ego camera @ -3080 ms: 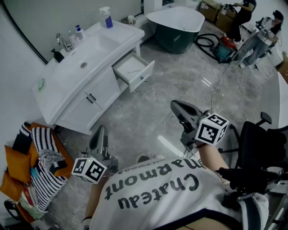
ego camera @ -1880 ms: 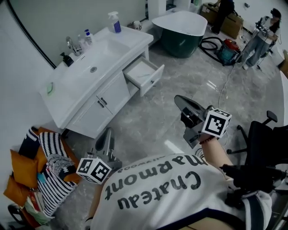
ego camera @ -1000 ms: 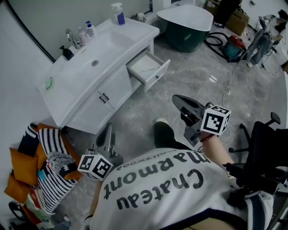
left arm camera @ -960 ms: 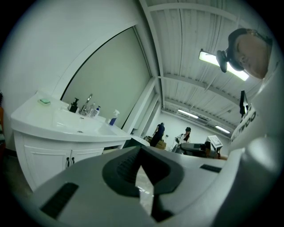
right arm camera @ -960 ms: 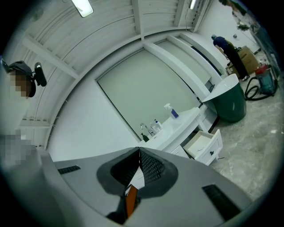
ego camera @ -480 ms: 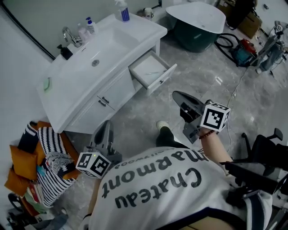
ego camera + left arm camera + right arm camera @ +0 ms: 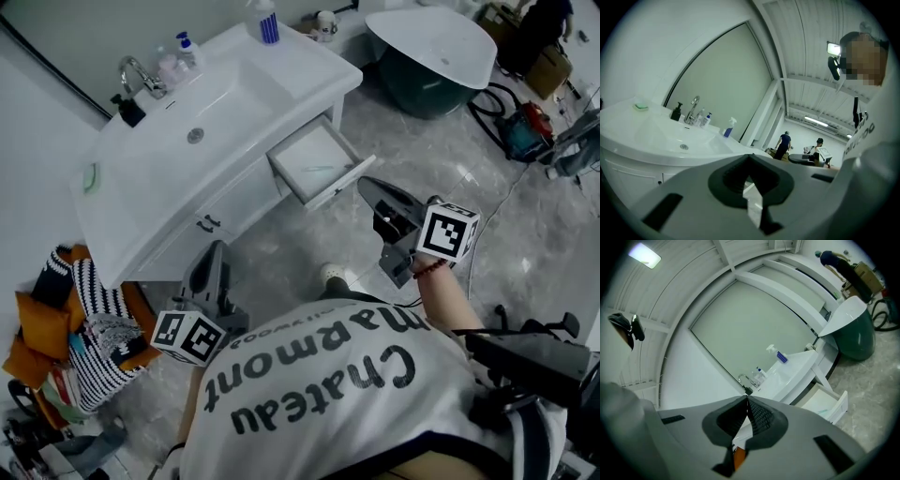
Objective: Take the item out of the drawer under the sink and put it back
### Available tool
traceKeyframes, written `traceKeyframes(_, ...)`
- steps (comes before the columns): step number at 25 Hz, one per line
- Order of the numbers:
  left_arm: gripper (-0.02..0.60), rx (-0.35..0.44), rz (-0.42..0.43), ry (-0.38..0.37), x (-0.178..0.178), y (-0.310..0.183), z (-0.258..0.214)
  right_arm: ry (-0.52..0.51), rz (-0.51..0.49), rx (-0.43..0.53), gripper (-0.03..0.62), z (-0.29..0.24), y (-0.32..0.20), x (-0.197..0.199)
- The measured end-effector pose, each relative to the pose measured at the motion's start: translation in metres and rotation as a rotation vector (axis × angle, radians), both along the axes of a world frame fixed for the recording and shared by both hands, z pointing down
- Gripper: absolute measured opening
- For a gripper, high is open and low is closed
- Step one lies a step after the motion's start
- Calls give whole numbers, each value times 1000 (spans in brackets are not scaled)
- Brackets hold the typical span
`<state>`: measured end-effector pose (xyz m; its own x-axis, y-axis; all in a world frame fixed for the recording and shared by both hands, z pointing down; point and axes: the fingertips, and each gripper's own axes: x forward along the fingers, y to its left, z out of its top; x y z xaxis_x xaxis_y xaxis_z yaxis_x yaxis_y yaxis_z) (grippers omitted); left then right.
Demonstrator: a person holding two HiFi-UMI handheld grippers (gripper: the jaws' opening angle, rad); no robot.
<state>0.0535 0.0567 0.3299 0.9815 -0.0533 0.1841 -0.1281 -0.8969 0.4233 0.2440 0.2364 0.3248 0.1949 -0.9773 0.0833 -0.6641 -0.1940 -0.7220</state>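
The white sink cabinet (image 7: 178,187) stands ahead with one drawer (image 7: 323,169) pulled open at its right end. A thin pale item (image 7: 325,170) lies inside the drawer. My right gripper (image 7: 367,186) is shut and empty, and its tip hangs just right of the drawer's front. My left gripper (image 7: 214,251) is also shut and empty, low in front of the cabinet doors. In the right gripper view the drawer (image 7: 830,405) shows beyond the closed jaws (image 7: 747,397). The left gripper view shows the basin (image 7: 670,136) past its closed jaws (image 7: 750,155).
A spray bottle (image 7: 267,21), small bottles and a tap (image 7: 136,73) sit on the counter. A bathtub (image 7: 431,52) and a vacuum cleaner (image 7: 527,124) stand behind. Striped bags (image 7: 89,323) lie at the left, a black chair (image 7: 534,361) at the right. People (image 7: 783,140) stand far off.
The person has walked toward the sink cabinet, so the open drawer is now nearer. Both grippers travelled forward with them and stayed shut.
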Motion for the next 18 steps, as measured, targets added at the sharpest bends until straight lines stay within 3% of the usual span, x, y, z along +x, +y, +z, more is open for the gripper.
traceKeyframes(8, 8, 7, -72, -10, 45, -10, -3, -1, -68, 3, 12, 0, -24, 62)
traceKeyframes(18, 8, 15, -109, 10, 93, -16, -3, 30, -141, 9, 12, 0, -41, 109)
